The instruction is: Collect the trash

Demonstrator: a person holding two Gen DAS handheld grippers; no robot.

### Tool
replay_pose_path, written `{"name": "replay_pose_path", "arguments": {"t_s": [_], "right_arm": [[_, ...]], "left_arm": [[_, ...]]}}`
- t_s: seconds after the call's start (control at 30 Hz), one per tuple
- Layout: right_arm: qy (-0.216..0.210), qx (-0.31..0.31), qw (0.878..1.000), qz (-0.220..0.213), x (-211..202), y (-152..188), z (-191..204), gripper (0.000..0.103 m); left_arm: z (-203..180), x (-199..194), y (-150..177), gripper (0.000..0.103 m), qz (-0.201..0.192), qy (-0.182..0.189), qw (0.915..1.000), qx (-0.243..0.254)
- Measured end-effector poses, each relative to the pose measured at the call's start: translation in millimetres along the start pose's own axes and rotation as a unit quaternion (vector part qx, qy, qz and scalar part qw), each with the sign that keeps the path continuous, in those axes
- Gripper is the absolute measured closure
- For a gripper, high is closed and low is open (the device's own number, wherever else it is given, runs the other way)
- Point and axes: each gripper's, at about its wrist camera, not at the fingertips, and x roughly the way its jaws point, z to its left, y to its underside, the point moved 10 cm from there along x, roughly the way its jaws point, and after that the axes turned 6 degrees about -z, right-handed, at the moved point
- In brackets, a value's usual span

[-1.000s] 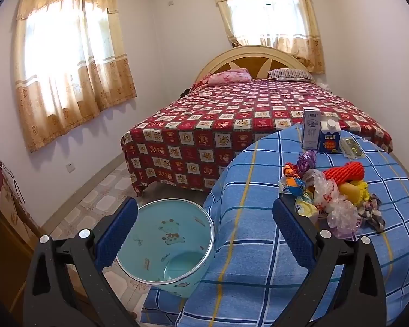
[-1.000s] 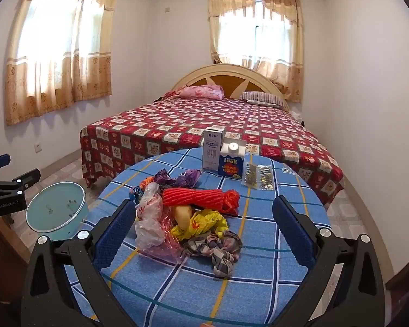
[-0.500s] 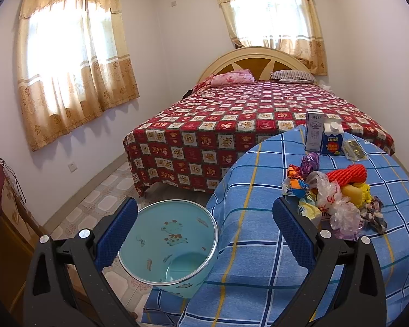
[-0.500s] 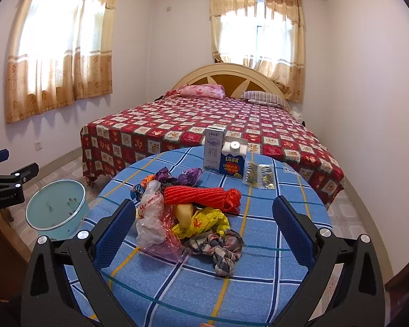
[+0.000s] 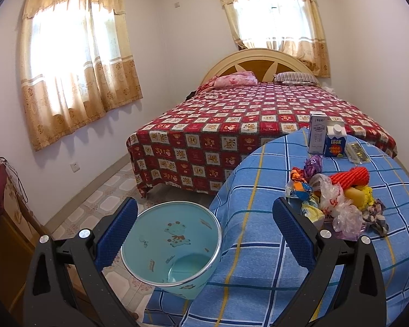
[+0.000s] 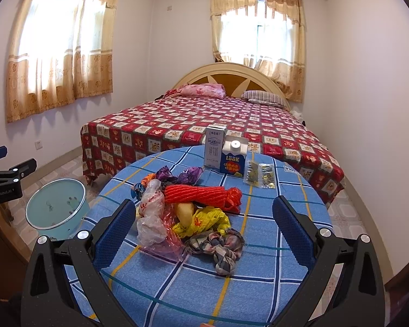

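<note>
My left tool (image 5: 204, 234) is wide open, nothing held; light blue trash bin (image 5: 171, 248) sits right between its fingers, just beside the counter (image 5: 259, 245) edge, on the floor side. My right tool (image 6: 204, 234) is also spread wide and empty, hovering over the counter. Trash pile lies just ahead of it, between the fingers: clear plastic bag (image 6: 151, 218), orange net roll (image 6: 201, 193), yellow wrapper (image 6: 204, 219), crumpled checked cloth (image 6: 220, 248), purple wrappers (image 6: 177, 175) further ahead. Beyond the pile stand a white carton (image 6: 214, 147) and blue milk carton (image 6: 233, 158), touching, with a foil packet (image 6: 259, 175) flat to their right. Bin shows far left of my right tool. Bed (image 6: 204, 125) behind the counter.
</note>
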Motion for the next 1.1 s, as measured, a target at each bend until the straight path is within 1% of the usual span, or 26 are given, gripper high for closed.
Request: {"name": "replay_pose_path", "arguments": {"t_s": [1.1], "right_arm": [[0.0,0.0,1.0,0.004,2.4,5.2,-5.5,0.005]], "left_arm": [[9.8,-2.5,-2.0,0.006,-0.002,-0.004,1.0,0.0]]}}
